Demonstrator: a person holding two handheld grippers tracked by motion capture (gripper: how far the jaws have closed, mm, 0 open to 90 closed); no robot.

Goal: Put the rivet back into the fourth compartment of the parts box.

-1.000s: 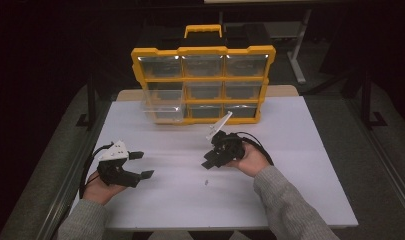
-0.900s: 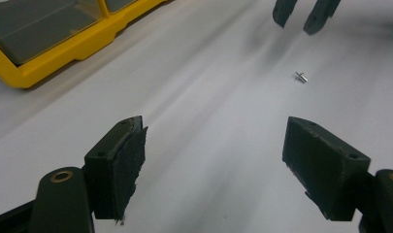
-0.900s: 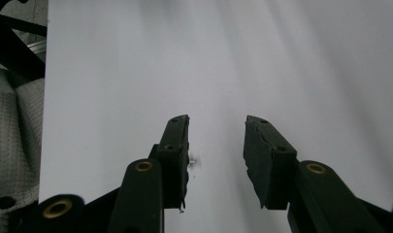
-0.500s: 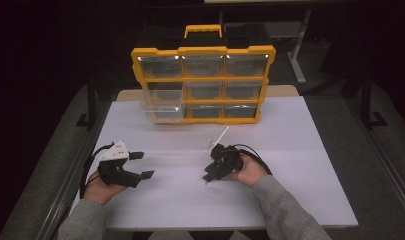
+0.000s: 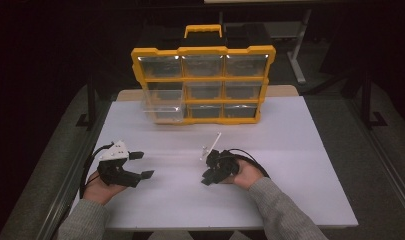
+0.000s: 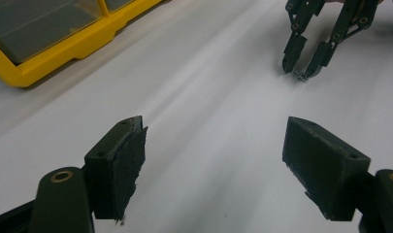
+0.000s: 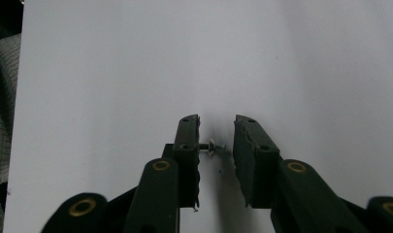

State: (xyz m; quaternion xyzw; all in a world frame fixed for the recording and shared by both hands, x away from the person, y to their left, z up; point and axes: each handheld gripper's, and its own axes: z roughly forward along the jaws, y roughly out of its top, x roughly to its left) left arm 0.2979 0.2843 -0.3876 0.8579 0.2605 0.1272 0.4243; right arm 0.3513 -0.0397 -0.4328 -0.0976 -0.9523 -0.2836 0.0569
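A tiny metal screw point(image 7: 212, 146) lies on the white table point(image 5: 290, 150) between the jaws of my right gripper point(image 7: 217, 141). One end of the screw touches one pad; a sliver of gap shows at the other. These jaws have just been closing around it. In the high view my right gripper point(image 5: 208, 172) points down at the table centre. My left gripper point(image 5: 144, 165) rests at the left with its jaws wide open and nothing between them. In the left gripper view, my left gripper point(image 6: 213, 160) faces the right gripper point(image 6: 303, 60) and the screw point(image 6: 301, 75).
A yellow organiser box point(image 5: 202, 82) with clear drawers stands upright at the back of the table. Its yellow frame point(image 6: 63, 53) also shows in the left gripper view. One clear drawer point(image 5: 162, 107) at its lower left is pulled out. Cables trail from both grippers.
My right gripper has come down to the table surface and a little toward the person, and its jaws have narrowed. The left gripper has stayed where it was.
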